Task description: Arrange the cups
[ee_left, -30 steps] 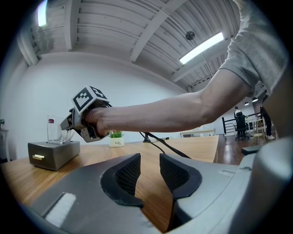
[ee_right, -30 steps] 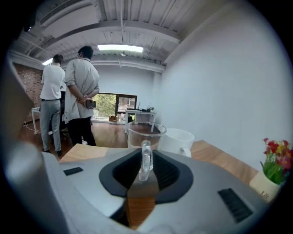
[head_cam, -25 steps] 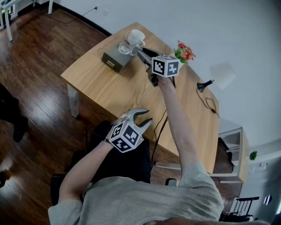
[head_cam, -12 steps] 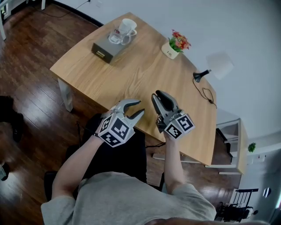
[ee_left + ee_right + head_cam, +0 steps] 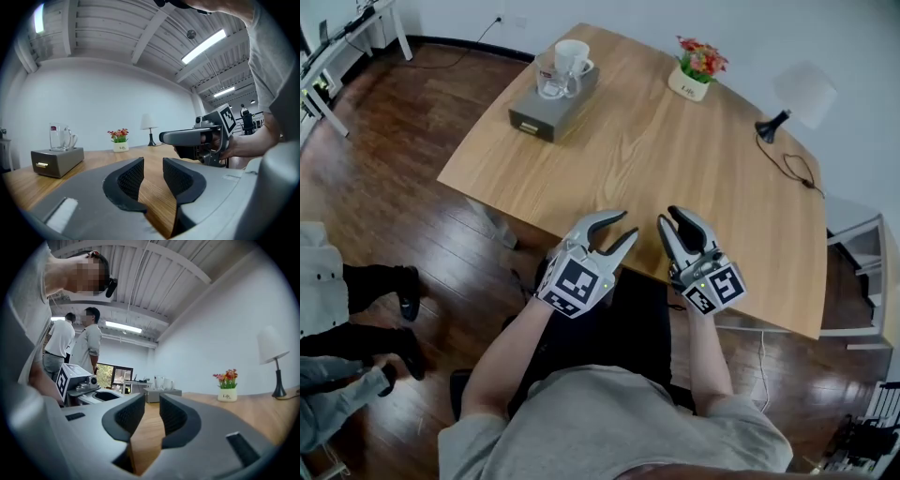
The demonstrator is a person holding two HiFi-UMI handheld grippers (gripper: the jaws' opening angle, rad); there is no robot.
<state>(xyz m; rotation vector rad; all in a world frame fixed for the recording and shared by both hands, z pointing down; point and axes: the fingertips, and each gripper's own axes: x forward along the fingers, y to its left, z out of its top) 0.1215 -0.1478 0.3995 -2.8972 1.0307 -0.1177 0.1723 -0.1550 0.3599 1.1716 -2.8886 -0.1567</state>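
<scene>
A clear glass mug [image 5: 548, 80] and a white cup [image 5: 573, 54] stand side by side on a grey drawer box [image 5: 539, 117] at the far left of the wooden table [image 5: 628, 159]. The left gripper view shows the same mug [image 5: 57, 137] and box [image 5: 56, 160] far off. My left gripper [image 5: 614, 230] hovers at the table's near edge, open and holding nothing. Just to its right is my right gripper [image 5: 682, 220], its jaws drawn in to a narrow gap with nothing between them. Both point level across the table, far from the cups.
A small pot of red flowers [image 5: 698, 70] sits at the far edge, with a white desk lamp [image 5: 797, 98] and its cable to the right. A white shelf unit [image 5: 862, 272] stands past the table's right end. People's legs [image 5: 356, 300] show on the floor at left.
My right gripper has pulled back from the cups on the box to the near edge beside the left gripper, and its jaws have narrowed. The left gripper has stayed put.
</scene>
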